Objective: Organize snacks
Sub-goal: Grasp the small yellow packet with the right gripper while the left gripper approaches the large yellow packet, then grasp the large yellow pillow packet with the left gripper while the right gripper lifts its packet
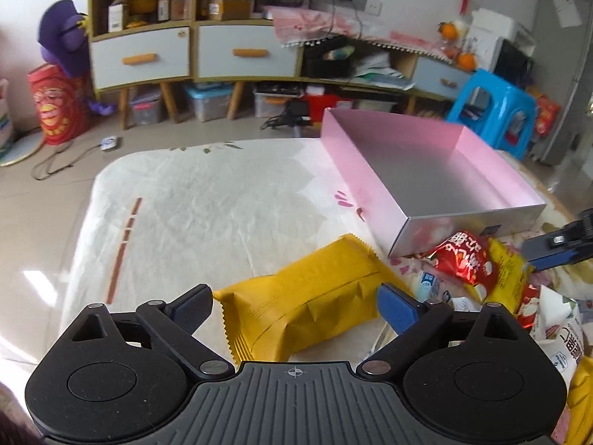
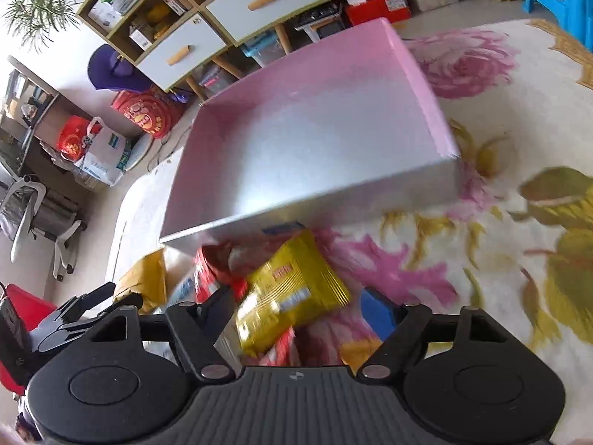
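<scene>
A plain yellow snack packet (image 1: 304,296) lies on the table between the wide-open fingers of my left gripper (image 1: 294,306); I cannot tell if the pads touch it. An empty pink box (image 1: 426,181) stands at the far right; it also shows in the right wrist view (image 2: 307,137). Beside its near corner lies a pile of snacks, among them a red packet (image 1: 465,259). My right gripper (image 2: 300,309) is open around a shiny gold packet (image 2: 292,293) on that pile. The right gripper's fingers (image 1: 556,248) show at the left view's right edge.
A floral cloth (image 2: 500,222) covers the table. A white milk carton (image 1: 556,330) lies at the pile's right. The table's left edge (image 1: 85,222) drops to the floor. Shelves with drawers (image 1: 192,52) and a blue stool (image 1: 496,111) stand behind.
</scene>
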